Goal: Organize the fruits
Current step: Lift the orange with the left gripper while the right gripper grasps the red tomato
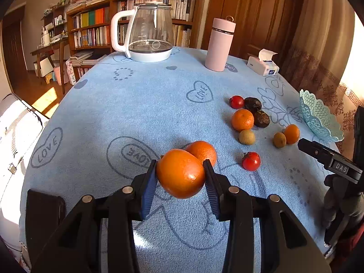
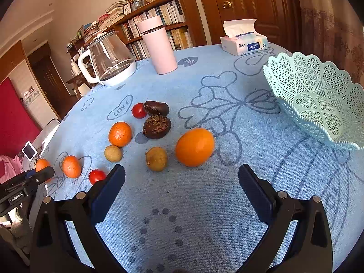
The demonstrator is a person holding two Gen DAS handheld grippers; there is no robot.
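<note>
My left gripper [image 1: 180, 166] is shut on an orange [image 1: 180, 173], held just above the blue cloth, with a second orange [image 1: 203, 151] right behind it. To the right lie a tomato [image 1: 251, 161], a mandarin [image 1: 242, 120], two dark fruits [image 1: 257, 111], two brown longans [image 1: 246, 137] and a small orange [image 1: 291, 133]. The mint lattice basket [image 2: 318, 100] stands empty at the right. My right gripper [image 2: 182, 177] is open and empty, just short of a large orange [image 2: 195, 146] and a longan [image 2: 156, 158].
A glass kettle [image 1: 150, 31], a pink flask [image 1: 218, 44] and a tissue box [image 1: 262, 64] stand at the table's far side. The round table [image 1: 127, 104] drops off at left, where a white chair [image 1: 16, 125] stands. A bookshelf and a door are behind.
</note>
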